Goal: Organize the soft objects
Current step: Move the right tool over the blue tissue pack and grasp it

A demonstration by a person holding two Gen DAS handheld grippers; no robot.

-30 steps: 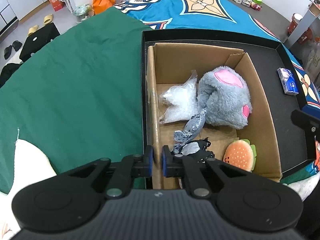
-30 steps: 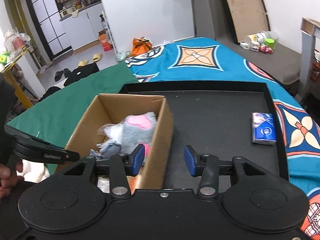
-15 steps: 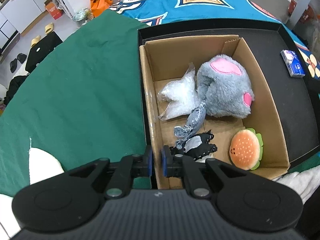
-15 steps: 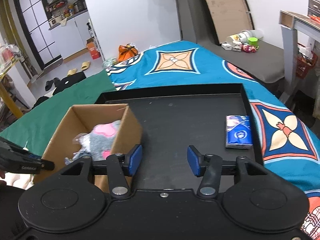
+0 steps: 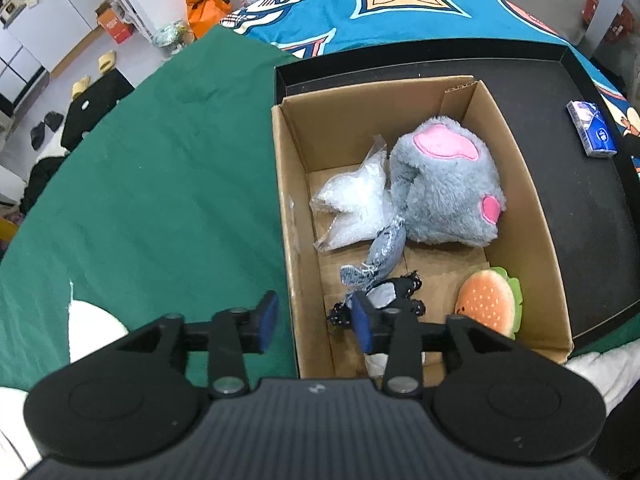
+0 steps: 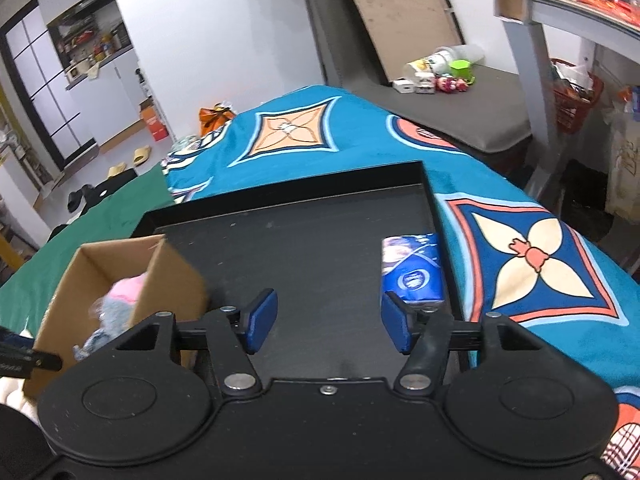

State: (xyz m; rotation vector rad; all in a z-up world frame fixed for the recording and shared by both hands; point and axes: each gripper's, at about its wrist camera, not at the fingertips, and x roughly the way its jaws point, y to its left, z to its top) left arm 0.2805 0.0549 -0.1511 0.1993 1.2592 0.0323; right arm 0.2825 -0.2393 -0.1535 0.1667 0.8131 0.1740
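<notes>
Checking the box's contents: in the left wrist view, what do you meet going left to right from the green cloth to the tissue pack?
green cloth → clear plastic bag → grey plush → tissue pack

Fluffy grey plush (image 5: 448, 184), matt cardboard box (image 5: 294, 216)

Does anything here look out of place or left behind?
One thing: the blue tissue pack lies alone on the black tray, outside the cardboard box where the grey plush, burger toy and other soft things sit. The box's far corner looks torn.
</notes>
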